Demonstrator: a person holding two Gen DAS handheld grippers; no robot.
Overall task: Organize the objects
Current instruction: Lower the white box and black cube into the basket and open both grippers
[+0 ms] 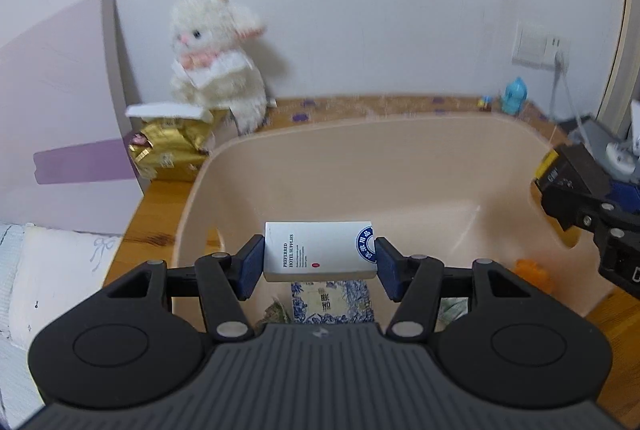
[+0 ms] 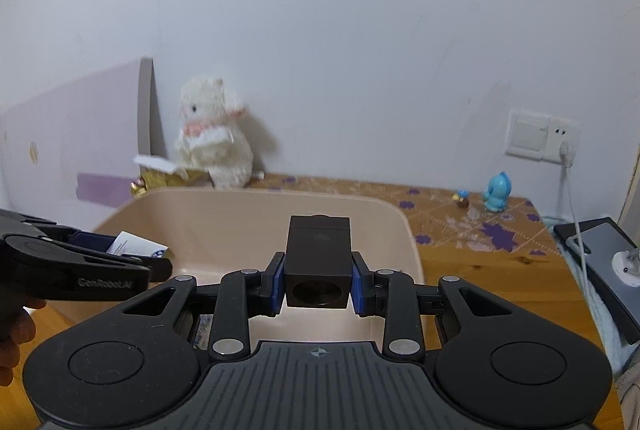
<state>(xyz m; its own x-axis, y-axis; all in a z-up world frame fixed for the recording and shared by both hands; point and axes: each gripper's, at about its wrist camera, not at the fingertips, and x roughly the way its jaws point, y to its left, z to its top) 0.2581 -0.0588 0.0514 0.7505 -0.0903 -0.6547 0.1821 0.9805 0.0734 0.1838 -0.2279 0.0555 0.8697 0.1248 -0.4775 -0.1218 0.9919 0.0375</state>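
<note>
Beige tub point(image 1: 400, 165) is overhung by both tools — white box point(image 1: 320, 256) is clamped by left gripper point(image 1: 320, 266), dark cube point(image 2: 318, 262) by right gripper point(image 2: 318, 284).

— Left claw point(image 1: 320, 262)?
— Level, both pads clamped on a white box point(image 1: 320, 254).
— Right claw point(image 2: 318, 288)?
— Level too, pads pinching a black block point(image 2: 318, 262); a hand point(image 2: 16, 342) shows behind the left.
</note>
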